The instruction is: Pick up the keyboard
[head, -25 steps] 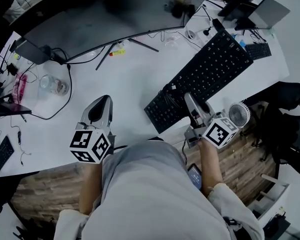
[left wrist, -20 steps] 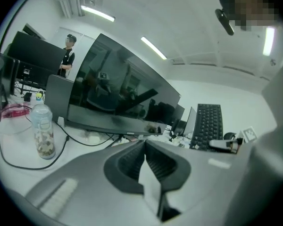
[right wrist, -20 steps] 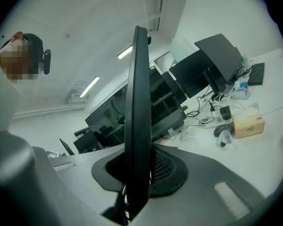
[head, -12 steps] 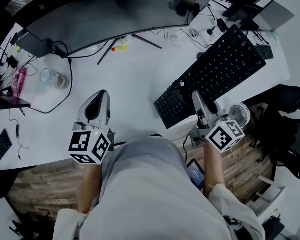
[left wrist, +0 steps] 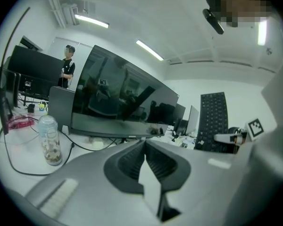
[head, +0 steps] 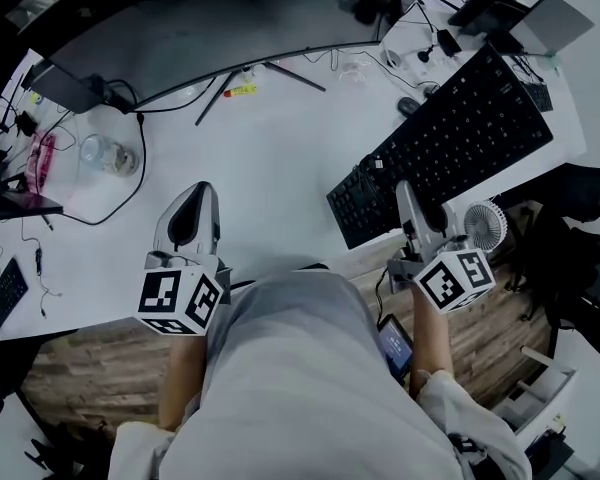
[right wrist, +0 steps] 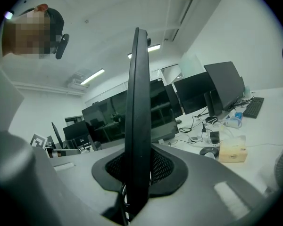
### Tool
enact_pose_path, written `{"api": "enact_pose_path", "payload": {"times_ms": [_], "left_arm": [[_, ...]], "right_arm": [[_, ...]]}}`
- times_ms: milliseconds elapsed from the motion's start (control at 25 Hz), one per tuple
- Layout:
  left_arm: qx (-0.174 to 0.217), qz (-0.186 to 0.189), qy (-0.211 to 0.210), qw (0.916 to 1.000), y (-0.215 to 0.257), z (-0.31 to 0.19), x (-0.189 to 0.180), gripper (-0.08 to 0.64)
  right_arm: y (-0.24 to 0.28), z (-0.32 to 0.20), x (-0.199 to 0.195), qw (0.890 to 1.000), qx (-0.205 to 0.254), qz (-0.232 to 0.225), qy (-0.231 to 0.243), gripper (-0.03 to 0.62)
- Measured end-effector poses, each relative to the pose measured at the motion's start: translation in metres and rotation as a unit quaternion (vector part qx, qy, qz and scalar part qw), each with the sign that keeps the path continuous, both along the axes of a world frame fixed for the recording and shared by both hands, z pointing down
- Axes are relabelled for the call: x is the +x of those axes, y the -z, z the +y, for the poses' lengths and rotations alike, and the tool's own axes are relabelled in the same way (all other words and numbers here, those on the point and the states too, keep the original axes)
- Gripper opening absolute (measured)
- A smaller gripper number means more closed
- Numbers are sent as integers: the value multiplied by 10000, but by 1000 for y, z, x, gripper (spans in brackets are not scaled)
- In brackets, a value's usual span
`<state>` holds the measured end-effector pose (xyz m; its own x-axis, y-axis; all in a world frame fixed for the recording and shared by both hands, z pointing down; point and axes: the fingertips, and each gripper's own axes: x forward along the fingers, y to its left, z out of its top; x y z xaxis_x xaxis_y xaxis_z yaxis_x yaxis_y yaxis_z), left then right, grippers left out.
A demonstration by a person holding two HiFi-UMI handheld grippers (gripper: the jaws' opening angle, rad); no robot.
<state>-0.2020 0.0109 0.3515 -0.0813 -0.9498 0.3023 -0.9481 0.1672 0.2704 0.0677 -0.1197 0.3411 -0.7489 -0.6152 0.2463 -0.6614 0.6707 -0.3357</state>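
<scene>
A black keyboard (head: 450, 138) hangs tilted over the right side of the white desk (head: 280, 158), its near edge clamped in my right gripper (head: 412, 193). The right gripper view shows the keyboard (right wrist: 137, 102) edge-on, standing upright between the pads of my right gripper (right wrist: 137, 159), which is shut on it. My left gripper (head: 195, 203) hovers over the desk's front left, shut with nothing in it. In the left gripper view its pads meet at the tips (left wrist: 144, 142), and the lifted keyboard (left wrist: 212, 121) shows far to the right.
A wide curved monitor (head: 180, 38) spans the back of the desk. A clear jar (head: 108, 156) with a cable looping around it stands left. A small white fan (head: 483, 228) sits at the desk's front right edge, and a mouse (head: 408, 106) lies beyond the keyboard.
The right gripper has carried the keyboard to the right and slightly up, rolling it further on edge. The left gripper has stayed about where it was.
</scene>
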Motion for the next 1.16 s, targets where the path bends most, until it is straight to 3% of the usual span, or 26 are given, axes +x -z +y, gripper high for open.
{"api": "enact_pose_path", "payload": {"times_ms": [280, 1160], "left_arm": [[228, -11, 344, 9991, 5, 7, -11, 0], [141, -72, 218, 9996, 1, 6, -6, 0]], "right_arm": [[1, -2, -1, 9997, 138, 59, -192, 77], [-2, -6, 5, 9990, 230, 282, -253, 77]]}}
